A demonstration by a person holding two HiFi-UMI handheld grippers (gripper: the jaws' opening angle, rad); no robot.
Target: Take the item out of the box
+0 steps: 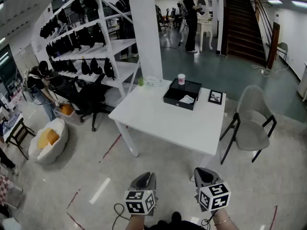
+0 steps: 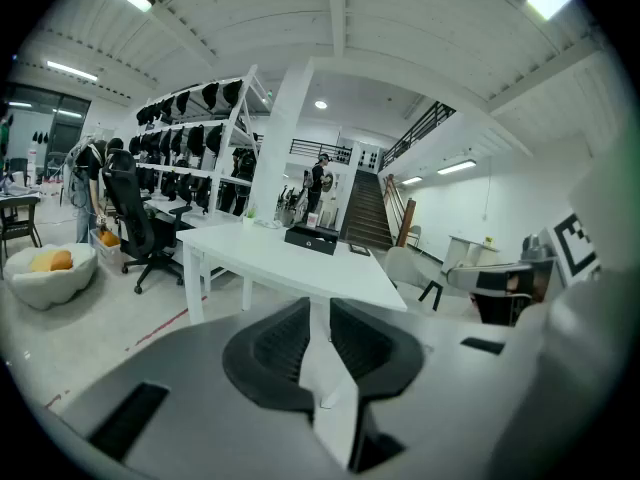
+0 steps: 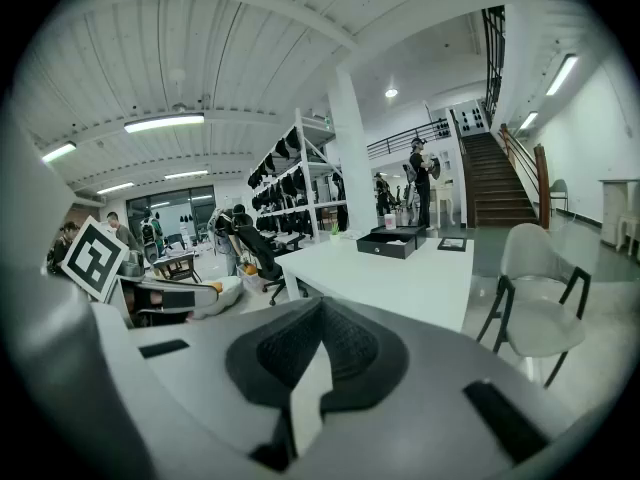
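Observation:
A black open box (image 1: 181, 96) stands at the far side of the white table (image 1: 163, 119). A white crumpled item (image 1: 187, 99) lies inside it. Both grippers hover low over the floor, well short of the table's near edge. My left gripper (image 1: 145, 175) shows a narrow gap between its pads with nothing in it. My right gripper (image 1: 201, 171) is shut and empty. The left gripper view has its gripper (image 2: 319, 308) pointing toward the table and the box (image 2: 311, 239). In the right gripper view the gripper (image 3: 318, 308) faces the box (image 3: 392, 245) across the tabletop.
A small pink-and-white cup (image 1: 181, 79) stands at the box's back edge, a black picture frame (image 1: 215, 97) to its right. A grey chair (image 1: 252, 123) stands right of the table. Left are shelves (image 1: 86, 42), a black office chair (image 1: 91, 99) and a person (image 1: 41, 87).

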